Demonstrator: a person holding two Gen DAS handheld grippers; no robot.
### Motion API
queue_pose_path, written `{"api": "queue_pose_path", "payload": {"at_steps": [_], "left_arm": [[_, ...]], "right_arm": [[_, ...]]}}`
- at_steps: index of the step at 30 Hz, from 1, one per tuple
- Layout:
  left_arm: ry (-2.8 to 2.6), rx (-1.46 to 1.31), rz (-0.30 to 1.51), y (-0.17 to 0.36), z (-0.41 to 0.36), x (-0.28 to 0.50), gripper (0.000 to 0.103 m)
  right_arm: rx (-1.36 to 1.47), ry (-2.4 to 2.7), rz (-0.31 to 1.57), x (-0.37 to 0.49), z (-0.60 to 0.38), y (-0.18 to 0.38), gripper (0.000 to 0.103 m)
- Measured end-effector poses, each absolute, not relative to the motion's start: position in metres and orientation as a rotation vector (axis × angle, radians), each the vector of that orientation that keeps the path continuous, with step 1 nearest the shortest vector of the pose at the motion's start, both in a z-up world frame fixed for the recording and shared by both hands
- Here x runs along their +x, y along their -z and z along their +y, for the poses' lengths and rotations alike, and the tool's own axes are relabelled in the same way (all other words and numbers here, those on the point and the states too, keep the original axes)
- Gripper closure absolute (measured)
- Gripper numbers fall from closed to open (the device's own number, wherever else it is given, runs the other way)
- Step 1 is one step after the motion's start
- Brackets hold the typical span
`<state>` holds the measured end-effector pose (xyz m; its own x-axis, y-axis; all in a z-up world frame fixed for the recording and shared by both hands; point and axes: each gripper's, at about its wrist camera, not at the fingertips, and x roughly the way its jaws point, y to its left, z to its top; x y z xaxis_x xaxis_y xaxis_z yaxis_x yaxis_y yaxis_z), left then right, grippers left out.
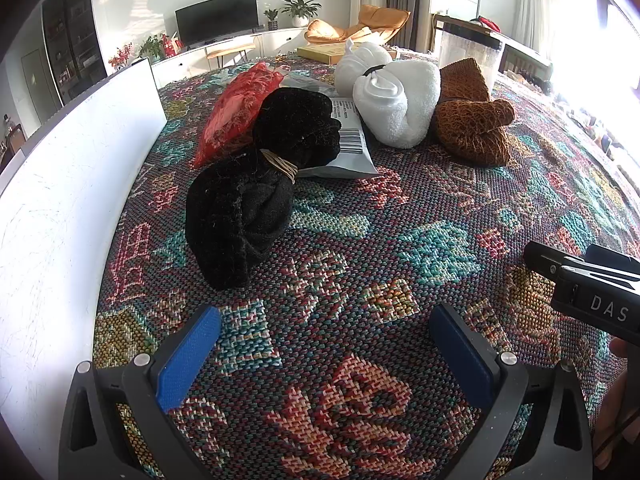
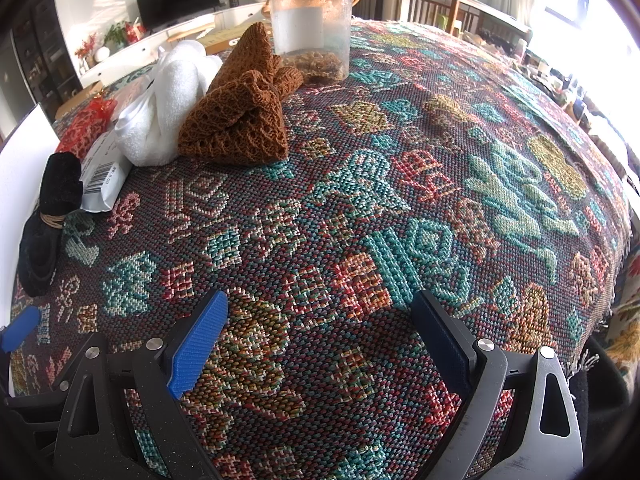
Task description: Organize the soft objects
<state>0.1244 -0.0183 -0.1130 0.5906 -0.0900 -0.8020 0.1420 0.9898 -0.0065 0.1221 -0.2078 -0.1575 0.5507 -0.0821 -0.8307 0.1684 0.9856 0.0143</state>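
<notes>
A black fuzzy cloth bundle (image 1: 256, 180), tied at its middle with tan string, lies on the patterned woven tablecloth (image 1: 360, 240) ahead of my left gripper (image 1: 326, 316). Behind it are a red mesh bag (image 1: 236, 108), a white towel bundle (image 1: 388, 96) bound by a black band, and a brown knit cloth (image 1: 472, 116). My left gripper is open and empty. My right gripper (image 2: 320, 304) is also open, over bare tablecloth (image 2: 400, 200). Far ahead to its left are the brown knit cloth (image 2: 240, 112), the white towel bundle (image 2: 164, 100) and the black bundle (image 2: 52, 216).
A white board (image 1: 76, 168) stands along the table's left side. A grey mailer with a barcode (image 1: 352, 140) lies under the bundles. A clear plastic jar with a black lid (image 2: 312, 28) stands at the back. The right gripper's body (image 1: 592, 280) shows at the right of the left wrist view.
</notes>
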Motion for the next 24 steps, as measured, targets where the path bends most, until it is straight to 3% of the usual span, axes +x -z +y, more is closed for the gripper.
{"api": "queue_pose_path", "payload": {"at_steps": [8, 12, 17, 24], "left_arm": [[0.213, 0.004, 1.016, 0.102, -0.002, 0.112, 0.000], [0.237, -0.109, 0.984, 0.077, 0.015, 0.112, 0.000], [0.166, -0.044, 0.929, 0.050, 0.012, 0.146, 0.000], [0.064, 0.151, 1.102, 0.094, 0.000, 0.220, 0.003]], "right_arm": [[0.096, 0.148, 0.977, 0.122, -0.208, 0.158, 0.008], [0.096, 0.148, 0.976, 0.122, -0.208, 0.158, 0.008], [0.096, 0.148, 0.976, 0.122, -0.208, 0.158, 0.008], [0.186, 0.109, 0.954, 0.119, -0.220, 0.153, 0.008]]}}
